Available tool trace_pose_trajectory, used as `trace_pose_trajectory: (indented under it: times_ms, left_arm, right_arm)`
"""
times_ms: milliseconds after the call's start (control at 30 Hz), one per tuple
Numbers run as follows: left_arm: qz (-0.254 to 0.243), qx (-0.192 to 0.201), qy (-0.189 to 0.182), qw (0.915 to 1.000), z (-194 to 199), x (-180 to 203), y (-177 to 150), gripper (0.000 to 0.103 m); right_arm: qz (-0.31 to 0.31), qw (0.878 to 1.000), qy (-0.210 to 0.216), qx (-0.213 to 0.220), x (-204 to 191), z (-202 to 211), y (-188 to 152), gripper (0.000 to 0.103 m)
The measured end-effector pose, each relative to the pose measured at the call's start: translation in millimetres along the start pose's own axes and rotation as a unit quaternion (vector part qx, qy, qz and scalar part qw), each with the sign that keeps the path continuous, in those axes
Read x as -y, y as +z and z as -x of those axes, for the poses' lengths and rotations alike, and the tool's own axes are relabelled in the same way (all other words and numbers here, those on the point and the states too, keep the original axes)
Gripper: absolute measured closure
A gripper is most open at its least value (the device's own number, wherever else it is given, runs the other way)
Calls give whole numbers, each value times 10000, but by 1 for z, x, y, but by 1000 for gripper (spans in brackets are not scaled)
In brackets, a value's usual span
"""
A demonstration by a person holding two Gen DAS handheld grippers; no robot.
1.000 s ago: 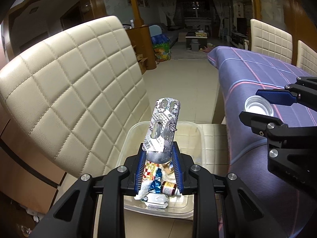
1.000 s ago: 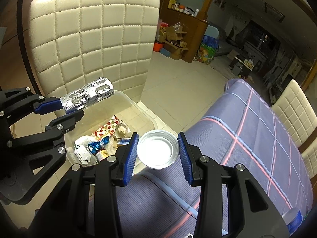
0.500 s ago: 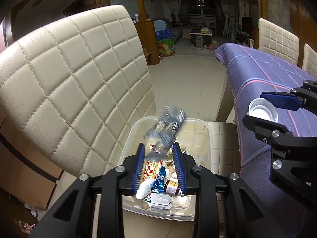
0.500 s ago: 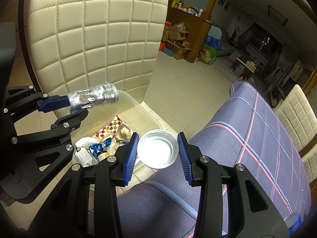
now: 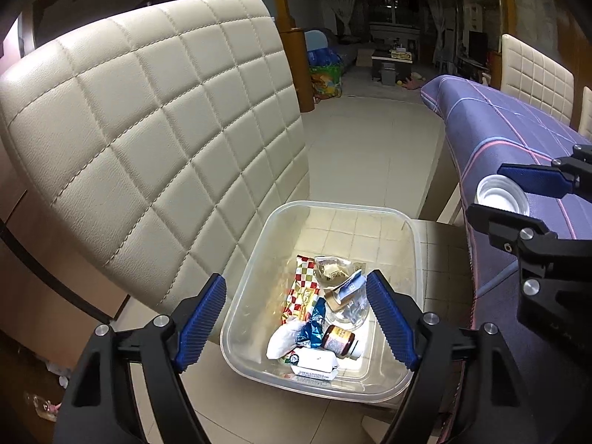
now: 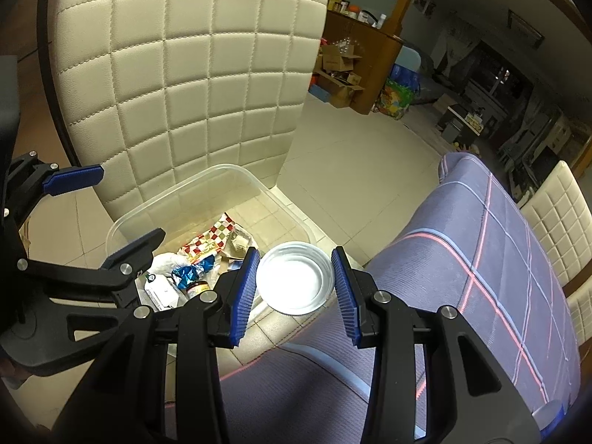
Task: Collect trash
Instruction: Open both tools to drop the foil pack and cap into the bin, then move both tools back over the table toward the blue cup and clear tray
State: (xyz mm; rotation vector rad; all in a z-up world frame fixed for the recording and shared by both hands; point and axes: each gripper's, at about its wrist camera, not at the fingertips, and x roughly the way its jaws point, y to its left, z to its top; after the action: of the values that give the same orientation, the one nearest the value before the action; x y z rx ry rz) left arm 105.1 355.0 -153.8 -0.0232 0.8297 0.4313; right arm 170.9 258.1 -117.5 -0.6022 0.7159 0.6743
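A clear plastic bin (image 5: 333, 205) sits on the chair seat and holds trash: a red-checked wrapper (image 5: 301, 292), a blue wrapper (image 5: 312, 327), a small brown bottle (image 5: 338, 340) and a white packet (image 5: 314, 362). My left gripper (image 5: 296, 292) hovers over the bin; its jaws are opening wide with nothing between them. In the right wrist view it shows at the left (image 6: 111, 214), above the bin (image 6: 222, 168). My right gripper (image 6: 296, 281) is shut on a round white lid (image 6: 296, 277) beside the bin's right edge. The lid (image 5: 499, 194) also shows in the left wrist view.
A cream quilted chair back (image 5: 148, 129) rises right behind and left of the bin. A table under a purple striped cloth (image 6: 481, 259) fills the right side, with more cream chairs (image 5: 532, 63) beyond it. Tiled floor (image 5: 370, 140) stretches ahead toward a cluttered room.
My left gripper opened and the silver foil pack it held tipped forward and dropped out of it. Both grippers came a little closer to the bin. The right grip on the lid is unchanged.
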Motion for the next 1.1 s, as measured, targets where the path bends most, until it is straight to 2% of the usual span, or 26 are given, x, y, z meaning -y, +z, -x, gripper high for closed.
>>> trace_pose_trajectory:
  times_ms: [467,733,900,1100]
  left_arm:
    - [144,82,465,9988,7,-26,-10,27]
    - [261,24,453,9986,4,-38,-15,27]
    - [379,-28,414,9984,2,-45,-17,27]
    - [427,-14,362,9984,5,-46,-15,27]
  right_arm:
    - [392,9990,-31,191,-26,4,28,61]
    - [461,9987,14,231,-38,1,39,61]
    - [363,9989,-14,297,-39,1,45,45]
    - [262,9991,-52,336,-35,4,43,42]
